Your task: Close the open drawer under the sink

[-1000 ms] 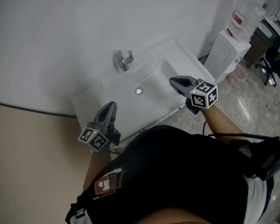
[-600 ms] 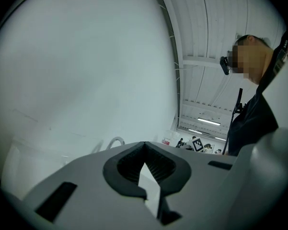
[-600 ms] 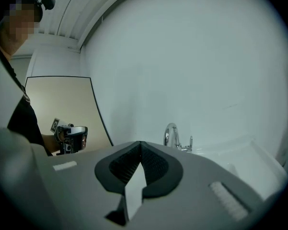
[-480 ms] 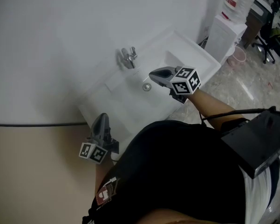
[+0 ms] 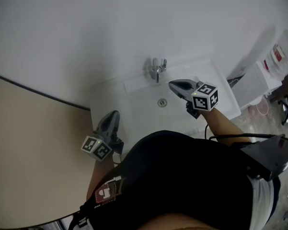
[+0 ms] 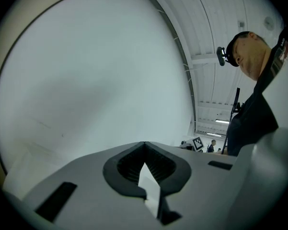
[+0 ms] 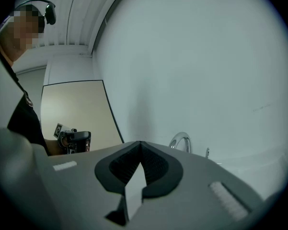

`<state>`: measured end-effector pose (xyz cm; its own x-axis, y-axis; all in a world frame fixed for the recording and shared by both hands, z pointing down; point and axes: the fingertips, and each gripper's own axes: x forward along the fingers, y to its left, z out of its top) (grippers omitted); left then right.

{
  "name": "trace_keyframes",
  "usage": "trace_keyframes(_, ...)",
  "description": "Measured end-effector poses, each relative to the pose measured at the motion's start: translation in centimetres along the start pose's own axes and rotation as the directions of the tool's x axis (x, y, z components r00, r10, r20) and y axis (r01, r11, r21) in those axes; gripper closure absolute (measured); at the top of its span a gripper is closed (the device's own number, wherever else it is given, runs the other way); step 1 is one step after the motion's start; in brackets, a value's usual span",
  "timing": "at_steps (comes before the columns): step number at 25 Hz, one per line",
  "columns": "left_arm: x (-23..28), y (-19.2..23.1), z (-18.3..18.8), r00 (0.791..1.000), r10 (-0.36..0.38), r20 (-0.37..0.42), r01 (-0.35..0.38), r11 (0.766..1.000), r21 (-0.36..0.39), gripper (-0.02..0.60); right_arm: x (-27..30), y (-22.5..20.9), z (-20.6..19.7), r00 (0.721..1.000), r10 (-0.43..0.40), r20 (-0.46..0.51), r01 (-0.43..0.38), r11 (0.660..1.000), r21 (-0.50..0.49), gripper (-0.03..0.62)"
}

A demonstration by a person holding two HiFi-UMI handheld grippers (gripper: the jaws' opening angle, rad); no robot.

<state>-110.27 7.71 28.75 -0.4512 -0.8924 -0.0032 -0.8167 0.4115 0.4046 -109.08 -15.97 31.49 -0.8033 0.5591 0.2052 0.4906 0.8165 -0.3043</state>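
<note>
The white sink [image 5: 134,92] stands against the white wall, with its chrome tap [image 5: 156,70] and drain [image 5: 161,102] in the head view. The drawer under it shows in no view; my black-clad body covers the sink's front. My right gripper [image 5: 173,85] hovers over the basin just right of the tap, shut with nothing in it; its own view [image 7: 140,144] shows the tap [image 7: 181,142] close ahead. My left gripper [image 5: 113,114] hangs at the sink's left front corner, also shut and empty, facing the bare wall in its own view [image 6: 144,145].
A beige wall panel [image 5: 33,152] with a dark edge line lies left of the sink. A white water dispenser [image 5: 261,78] stands to the sink's right on a glossy floor. The left gripper [image 7: 74,140] shows in the right gripper view.
My right gripper has moved left, from the sink's right front edge to over the basin by the tap. The left gripper has shifted a little along the sink's left corner. Both stay shut.
</note>
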Motion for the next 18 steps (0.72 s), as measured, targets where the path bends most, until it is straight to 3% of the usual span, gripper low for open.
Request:
trace_keyframes(3,1.9,-1.2,-0.4,1.000,0.014,0.018,-0.014,1.000,-0.005,0.581,-0.8,-2.2,0.3,1.000,0.021,-0.005,-0.021,1.000,0.024,0.594)
trace_keyframes(8,3.9,-1.3,-0.6,1.000,0.021,0.011,-0.021,1.000,-0.009,0.581,-0.8,-4.9,0.9,1.000,-0.020,0.010,0.020,0.998,0.064,0.595)
trace_keyframes(18,3.8,-0.1,-0.8,1.000,0.001,0.000,-0.001,1.000,-0.018,0.581,-0.2,-4.5,0.5,0.999,-0.042,-0.011,0.042,0.999,0.008,0.595)
